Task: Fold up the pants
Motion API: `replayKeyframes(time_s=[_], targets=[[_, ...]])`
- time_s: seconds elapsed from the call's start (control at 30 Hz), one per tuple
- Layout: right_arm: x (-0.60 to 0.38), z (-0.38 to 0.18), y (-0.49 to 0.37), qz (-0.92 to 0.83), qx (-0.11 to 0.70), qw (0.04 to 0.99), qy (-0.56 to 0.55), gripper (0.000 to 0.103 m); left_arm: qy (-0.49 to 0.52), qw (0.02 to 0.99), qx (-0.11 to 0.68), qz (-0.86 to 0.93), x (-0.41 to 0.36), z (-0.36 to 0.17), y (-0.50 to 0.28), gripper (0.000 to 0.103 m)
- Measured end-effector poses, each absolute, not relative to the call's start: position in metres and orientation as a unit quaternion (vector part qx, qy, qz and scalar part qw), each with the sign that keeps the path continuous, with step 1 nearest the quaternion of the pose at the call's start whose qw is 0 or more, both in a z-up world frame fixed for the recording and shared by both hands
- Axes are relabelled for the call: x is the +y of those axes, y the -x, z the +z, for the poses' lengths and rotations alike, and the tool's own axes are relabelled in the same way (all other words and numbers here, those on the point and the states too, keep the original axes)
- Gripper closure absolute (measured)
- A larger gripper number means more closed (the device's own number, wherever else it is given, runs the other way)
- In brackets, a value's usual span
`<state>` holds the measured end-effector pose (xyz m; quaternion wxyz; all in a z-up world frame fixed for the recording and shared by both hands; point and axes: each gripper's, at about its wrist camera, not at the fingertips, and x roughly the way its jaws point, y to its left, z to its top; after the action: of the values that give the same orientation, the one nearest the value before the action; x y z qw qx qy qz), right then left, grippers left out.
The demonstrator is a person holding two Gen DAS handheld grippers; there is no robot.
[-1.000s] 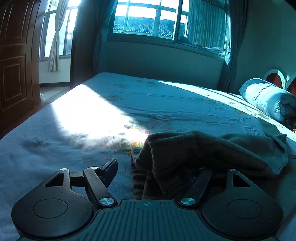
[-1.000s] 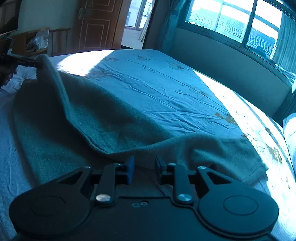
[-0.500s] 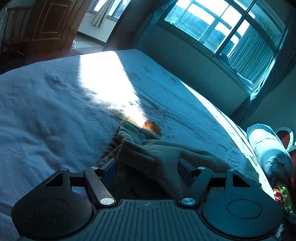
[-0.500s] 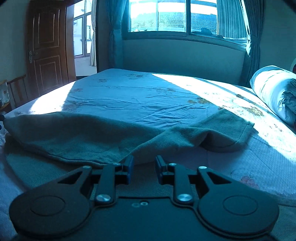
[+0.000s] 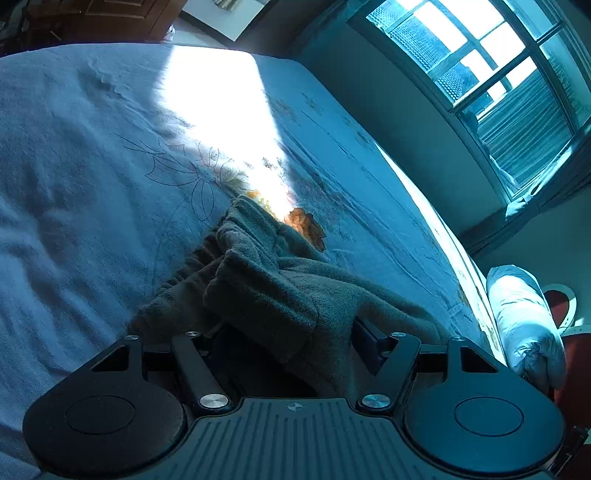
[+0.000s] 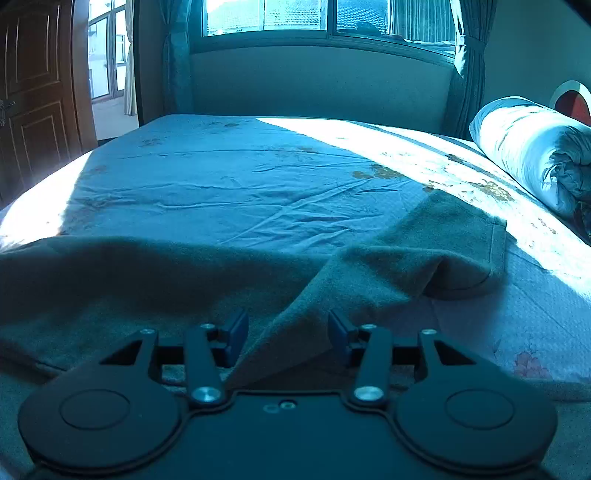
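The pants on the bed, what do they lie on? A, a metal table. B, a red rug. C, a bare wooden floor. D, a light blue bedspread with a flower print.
D: the grey-green pants are spread across the flower-printed blue bedspread.

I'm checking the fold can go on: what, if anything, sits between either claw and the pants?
Nothing visible. The pants already bunch between the left claw's closing jaws, and a fold of them lies between the right claw's opening jaws. Around them is only the bedsheet.

Home bedroom, wide bed (image 6: 258,184), rolled quilt (image 6: 532,147), curtained window (image 6: 325,18), wooden door (image 6: 33,92)
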<state>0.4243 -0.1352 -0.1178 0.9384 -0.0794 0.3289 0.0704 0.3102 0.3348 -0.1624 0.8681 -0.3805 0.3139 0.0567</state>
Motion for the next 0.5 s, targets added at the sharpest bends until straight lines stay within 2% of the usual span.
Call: replayKeyframes(time_s=[0.03,0.07,0.1,0.27,0.37,0.5], targets=[[-0.134,-0.123,-0.43,0.057,0.338,0.935,0.089,0.061,0.389,0.865,0.312,0.051,0.337,-0.165,-0.311,0.048],[-0.14,-0.128,-0.437,0.069,0.355,0.93,0.071,0.095,0.398,0.863,0.309,0.039,0.339,-0.168,-0.311,0.069],[-0.145,-0.131,-0.44,0.081,0.373,0.923,0.049,0.103,0.403,0.861,0.309,0.026,0.339,-0.169,-0.313,0.08],[-0.171,-0.097,-0.415,0.114,0.305,0.945,-0.002,0.103,0.378,0.874,0.306,-0.012,0.34,-0.149,-0.33,0.084],[-0.186,-0.049,-0.397,0.139,0.238,0.961,-0.022,0.103,0.41,0.868,0.27,-0.07,0.358,-0.119,-0.352,0.084],[-0.214,-0.018,-0.352,0.149,0.206,0.966,-0.035,0.103,0.456,0.846,0.235,-0.143,0.375,-0.101,-0.346,0.084]])
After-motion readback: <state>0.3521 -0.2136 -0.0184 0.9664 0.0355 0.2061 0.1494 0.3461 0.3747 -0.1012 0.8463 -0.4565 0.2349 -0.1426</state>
